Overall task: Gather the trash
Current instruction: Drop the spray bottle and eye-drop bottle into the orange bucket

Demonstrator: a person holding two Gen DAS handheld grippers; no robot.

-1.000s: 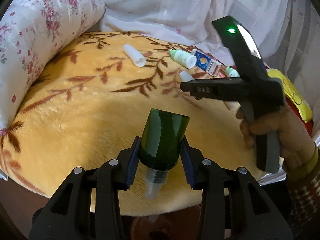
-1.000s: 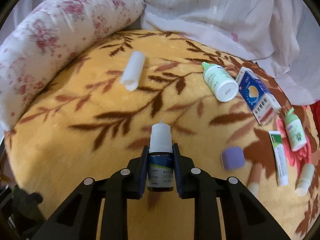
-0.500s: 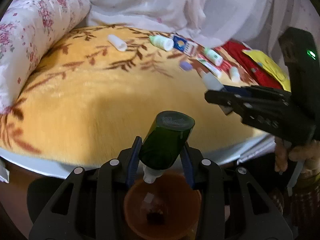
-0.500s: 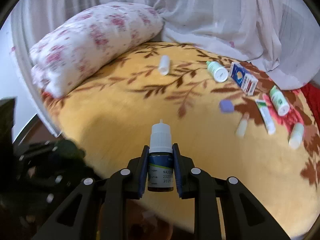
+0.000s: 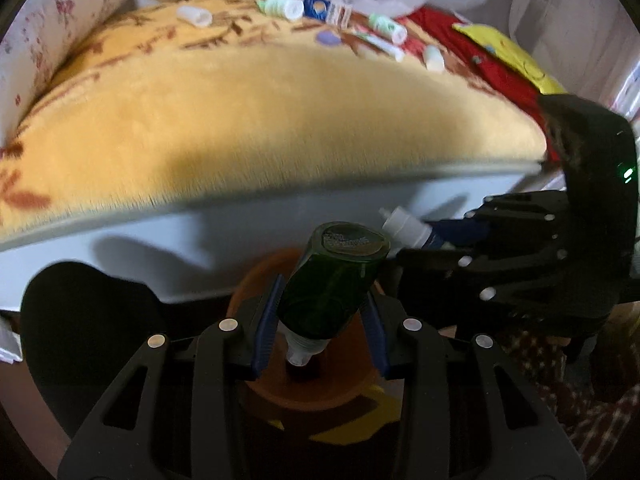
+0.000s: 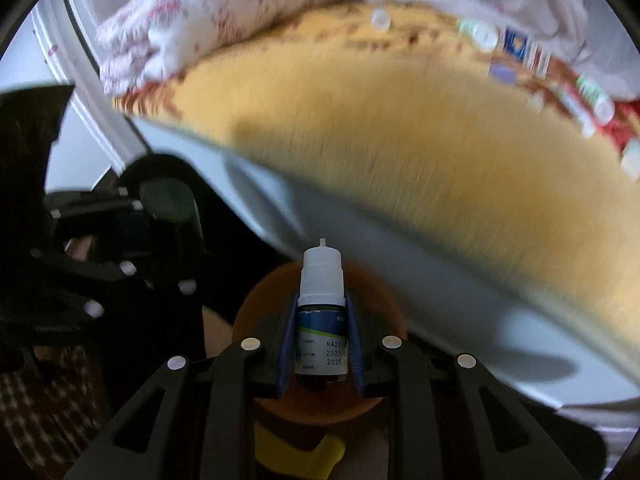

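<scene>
My left gripper (image 5: 322, 320) is shut on a dark green bottle (image 5: 334, 280), held neck-down above an orange bin (image 5: 256, 292) on the floor beside the bed. My right gripper (image 6: 320, 340) is shut on a small dropper bottle (image 6: 322, 320) with a white cap, upright over the same orange bin (image 6: 260, 304). The right gripper also shows in the left wrist view (image 5: 424, 240), close beside the green bottle. More trash lies far back on the blanket: a white-green bottle (image 5: 282, 6), a blue box (image 5: 326, 10), a white tube (image 5: 194, 15).
The yellow leaf-patterned blanket (image 5: 260, 112) covers the bed, whose white side (image 5: 200, 236) rises just behind the bin. A floral pillow (image 6: 224, 12) lies at the left. A red cloth and a yellow item (image 5: 508, 56) lie at the right. A dark object (image 5: 88, 320) sits at the lower left.
Both grippers have pulled back off the bed and dropped below its edge, still holding their bottles. They now hang over the orange bin, close together.
</scene>
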